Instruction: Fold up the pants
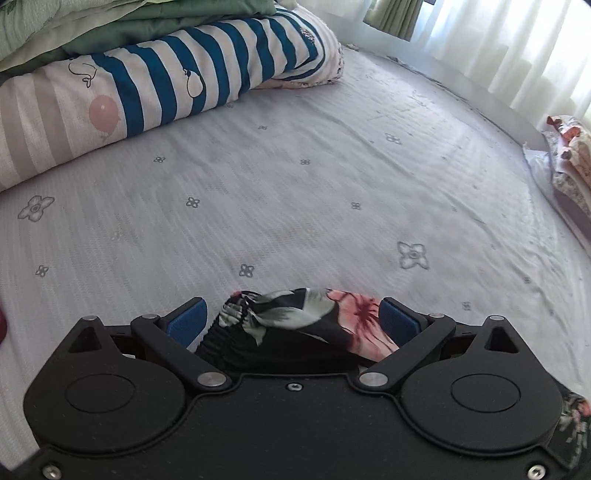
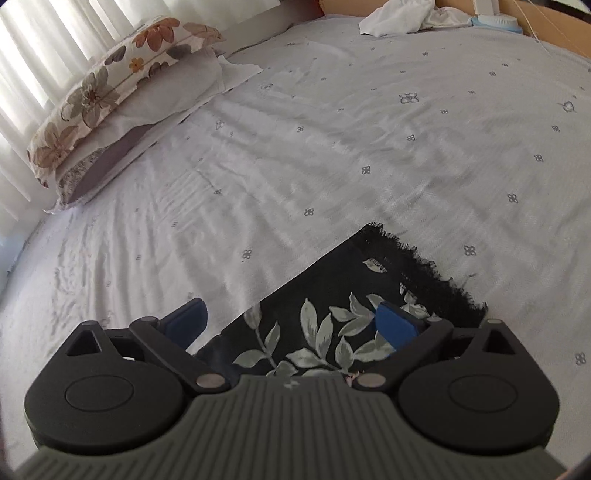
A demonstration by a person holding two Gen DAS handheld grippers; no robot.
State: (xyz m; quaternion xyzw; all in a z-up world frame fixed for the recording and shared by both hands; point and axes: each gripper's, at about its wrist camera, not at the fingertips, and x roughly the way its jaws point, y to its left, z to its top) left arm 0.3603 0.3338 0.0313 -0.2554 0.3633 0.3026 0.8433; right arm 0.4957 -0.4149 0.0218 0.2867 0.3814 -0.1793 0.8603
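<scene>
The pants are black with grey leaves and pink flowers. In the left wrist view their bunched elastic waist (image 1: 295, 325) sits between the blue pads of my left gripper (image 1: 293, 321), whose jaws stand wide apart and open around it. In the right wrist view a flat pant leg (image 2: 332, 295) with a frayed black hem (image 2: 417, 266) lies on the bed. My right gripper (image 2: 291, 321) is open low over it, its right pad (image 2: 395, 325) above the cloth and its left pad (image 2: 188, 319) over bare sheet.
The pale grey bedsheet (image 1: 295, 184) with small flower marks stretches ahead. A blue-striped rolled quilt (image 1: 166, 85) under green bedding lies far left. Floral pillows (image 2: 110, 99) rest by the curtains. White cloth (image 2: 399, 14) lies at the far edge.
</scene>
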